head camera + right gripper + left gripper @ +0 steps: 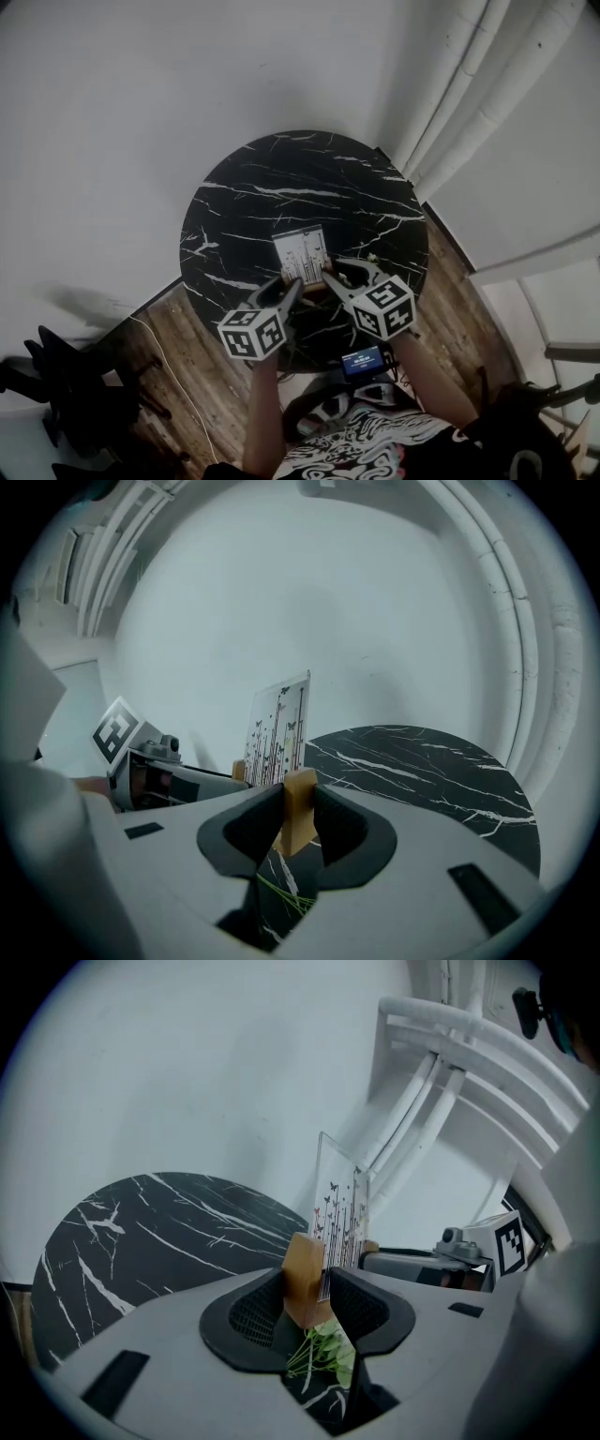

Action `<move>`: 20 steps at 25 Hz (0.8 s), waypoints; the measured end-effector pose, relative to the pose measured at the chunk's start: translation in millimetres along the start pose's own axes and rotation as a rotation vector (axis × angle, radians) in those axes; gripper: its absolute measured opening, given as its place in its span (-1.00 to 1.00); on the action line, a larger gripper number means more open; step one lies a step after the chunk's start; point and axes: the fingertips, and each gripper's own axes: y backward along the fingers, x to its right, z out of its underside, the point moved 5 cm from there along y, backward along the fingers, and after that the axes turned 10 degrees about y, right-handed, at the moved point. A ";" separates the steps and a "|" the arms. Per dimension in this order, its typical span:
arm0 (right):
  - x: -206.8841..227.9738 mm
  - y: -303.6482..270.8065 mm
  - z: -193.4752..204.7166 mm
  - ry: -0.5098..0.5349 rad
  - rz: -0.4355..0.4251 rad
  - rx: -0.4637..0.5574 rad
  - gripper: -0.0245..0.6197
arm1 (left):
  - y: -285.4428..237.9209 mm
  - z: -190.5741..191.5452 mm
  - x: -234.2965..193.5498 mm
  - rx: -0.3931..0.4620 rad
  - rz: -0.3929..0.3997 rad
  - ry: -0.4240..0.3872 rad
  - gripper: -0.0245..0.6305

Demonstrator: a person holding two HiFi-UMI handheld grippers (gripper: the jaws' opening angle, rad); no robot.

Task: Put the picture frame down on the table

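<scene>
Two grippers on one picture frame (302, 253), so here goes.

Head view: left gripper (289, 287) and right gripper (334, 277) meeting over the near part of the round black marble table (244, 187); frame upright between them, printed side towards the camera; can't tell whether it touches the tabletop or hangs just above it.

Left gripper view: jaws pressed onto one end of the wooden base (305, 1277); clear pane (341, 1211) with little butterflies and stems rising just behind; green stems showing on the marble right below, likely a reflection.

Right gripper view: same deal; jaws clamped on the wood at the other end; pane standing tall just past them.

Handling guess: looks light and stiff; pane probably acrylic or glass, so slippery, scratch-prone, maybe breakable; best gripped by the wood, as here, never by the pane; tall over a narrow base, so likely tippy; worth lowering level and flat before letting go.
</scene>
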 end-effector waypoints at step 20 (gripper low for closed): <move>28.4 -50.6 30.7 0.042 -0.045 -0.101 -0.60 | -46.2 9.8 -44.6 -0.080 -0.044 0.038 -0.42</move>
